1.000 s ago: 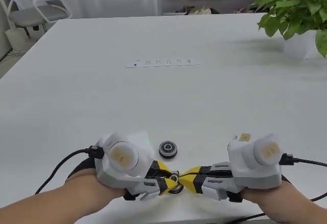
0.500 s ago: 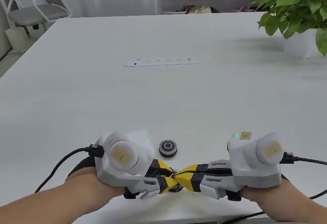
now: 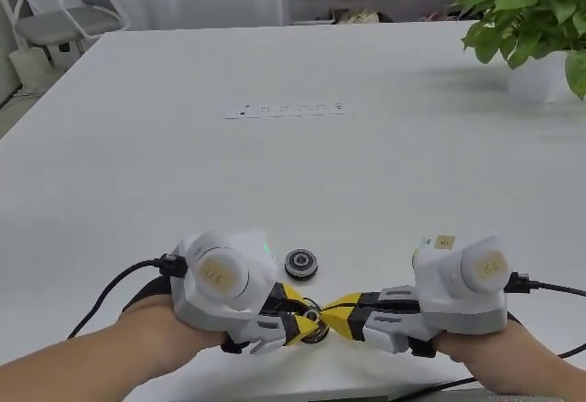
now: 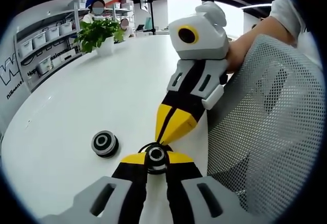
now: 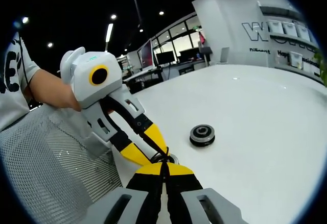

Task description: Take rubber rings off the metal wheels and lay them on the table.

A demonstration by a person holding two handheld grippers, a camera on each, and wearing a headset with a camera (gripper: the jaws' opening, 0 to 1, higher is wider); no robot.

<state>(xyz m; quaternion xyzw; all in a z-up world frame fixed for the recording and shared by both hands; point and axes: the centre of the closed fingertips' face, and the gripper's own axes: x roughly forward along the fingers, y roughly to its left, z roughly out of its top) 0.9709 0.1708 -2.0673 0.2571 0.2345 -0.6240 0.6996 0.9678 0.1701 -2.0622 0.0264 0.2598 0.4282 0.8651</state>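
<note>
Head view, bench: a white bench (image 3: pixel 385 173) stretches away from the person. A power strip (image 3: pixel 288 108) lies flat at 12 o'clock, well beyond the grippers, and a potted plant (image 3: pixel 531 8) stands at 2 o'clock.
Head view, grippers: the left gripper (image 3: pixel 304 318) and the right gripper (image 3: pixel 326 312) point at each other at the near edge. Their yellow tips meet at the held wheel (image 3: pixel 312 316), a small metal wheel between them.
Head view, loose wheel: the loose wheel (image 3: pixel 300 263) lies flat on the bench at 12 o'clock from the held wheel, near it but apart.
Left gripper view, fingers: the left gripper (image 4: pixel 156 158) has its yellow fingers (image 4: pixel 132 158) clenched on the held wheel (image 4: pixel 156 155), one on each side.
Left gripper view, ring: the rubber ring (image 4: pixel 143 148) shows as a thin black loop lifted off the wheel's rim at 11 o'clock. The right gripper (image 4: pixel 159 140) comes down from 1 o'clock with its tip on that loop.
Left gripper view, surroundings: the loose wheel (image 4: pixel 104 143) sits at 9 o'clock from the held wheel, the potted plant (image 4: pixel 99 32) stands far off at 11 o'clock, and a mesh chair back (image 4: pixel 265 122) stands at 3 o'clock.
Right gripper view, fingers: the right gripper (image 5: pixel 164 169) has its fingers (image 5: pixel 179 171) pressed together, nipping the rubber ring at their tip.
Right gripper view, wheels: the left gripper (image 5: pixel 156 155) reaches in from 10 o'clock, gripping the held wheel (image 5: pixel 173 158). The loose wheel (image 5: pixel 203 134) rests on the bench at 1 o'clock, apart from it.
</note>
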